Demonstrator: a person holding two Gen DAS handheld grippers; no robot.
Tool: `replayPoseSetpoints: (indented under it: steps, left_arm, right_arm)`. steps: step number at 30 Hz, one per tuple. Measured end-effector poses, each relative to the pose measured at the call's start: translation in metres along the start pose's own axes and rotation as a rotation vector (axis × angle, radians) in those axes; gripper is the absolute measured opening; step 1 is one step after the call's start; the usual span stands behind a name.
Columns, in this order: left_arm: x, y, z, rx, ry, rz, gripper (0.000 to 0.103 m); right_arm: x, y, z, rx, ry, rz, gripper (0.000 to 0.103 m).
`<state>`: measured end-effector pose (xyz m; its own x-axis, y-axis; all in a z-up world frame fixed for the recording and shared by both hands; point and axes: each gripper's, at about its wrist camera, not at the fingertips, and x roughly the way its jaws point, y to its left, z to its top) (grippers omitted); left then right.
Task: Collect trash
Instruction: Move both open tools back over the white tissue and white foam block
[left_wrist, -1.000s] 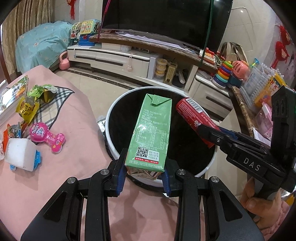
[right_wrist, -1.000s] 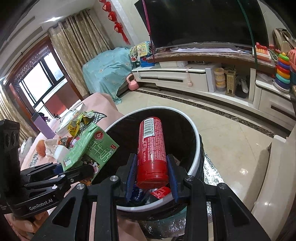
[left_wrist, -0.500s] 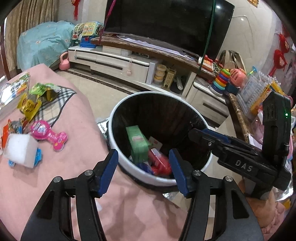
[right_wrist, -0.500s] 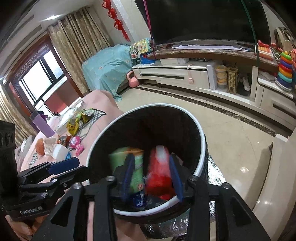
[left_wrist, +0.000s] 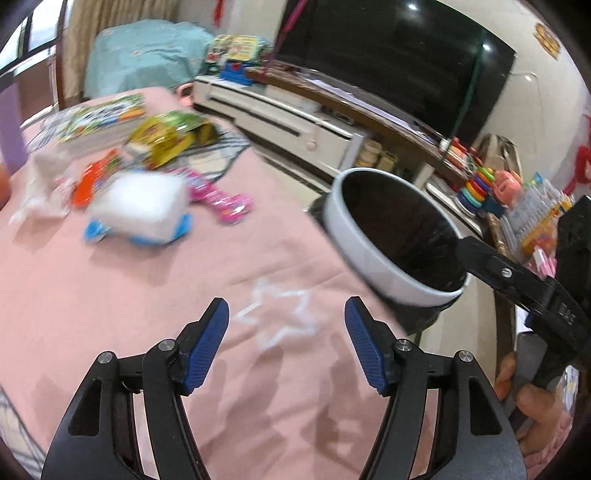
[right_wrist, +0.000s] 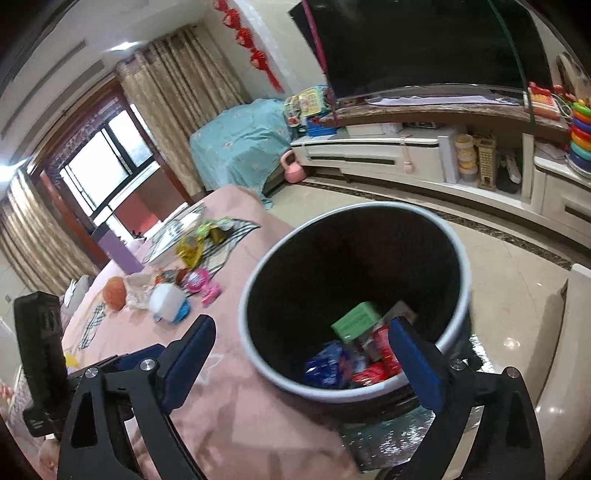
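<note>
left gripper (left_wrist: 286, 326) spread, empty, facing pink cover (left_wrist: 147, 295) | right gripper (right_wrist: 301, 354) spread, empty, above bin (right_wrist: 458, 243) | carton (right_wrist: 356, 321) binned | wrappers (left_wrist: 166, 138) remain, far edge

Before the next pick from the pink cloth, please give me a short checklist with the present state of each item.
1. Left gripper open and holding nothing: ok.
2. Right gripper open and holding nothing: ok.
3. Green carton and red tube lie inside the trash bin: ok.
4. Trash remains on the pink cloth, such as the yellow-green snack wrappers: ok, work remains.
5. Left view sharp enough to aim: not ok, the white block and the pink wrapper are blurred.
6. Room left in the bin: ok.
</note>
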<state>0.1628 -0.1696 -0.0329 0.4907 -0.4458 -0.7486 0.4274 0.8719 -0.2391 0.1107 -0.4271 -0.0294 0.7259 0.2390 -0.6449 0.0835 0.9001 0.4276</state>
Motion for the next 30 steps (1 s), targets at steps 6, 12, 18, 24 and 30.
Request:
replayPoseSetpoints:
  steps: [6, 12, 18, 24, 30]
  left_arm:
    - [-0.016, 0.036, -0.015, -0.077, -0.013, 0.042, 0.067]
    - [-0.031, 0.076, -0.029, -0.153, -0.026, 0.083, 0.068]
    - [-0.038, 0.107, -0.042, -0.205, -0.029, 0.108, 0.069]
    - [-0.045, 0.129, -0.046, -0.250, -0.038, 0.129, 0.069]
    - [-0.049, 0.151, -0.042, -0.288, -0.047, 0.153, 0.070]
  right_arm:
    - [0.008, 0.039, -0.013, -0.063, 0.014, 0.059, 0.099]
    - [0.022, 0.071, -0.026, -0.114, 0.049, 0.086, 0.099]
    - [0.031, 0.092, -0.038, -0.149, 0.075, 0.097, 0.099]
    - [0.044, 0.110, -0.047, -0.192, 0.093, 0.101, 0.099]
    - [0.060, 0.132, -0.054, -0.289, 0.112, 0.099, 0.099]
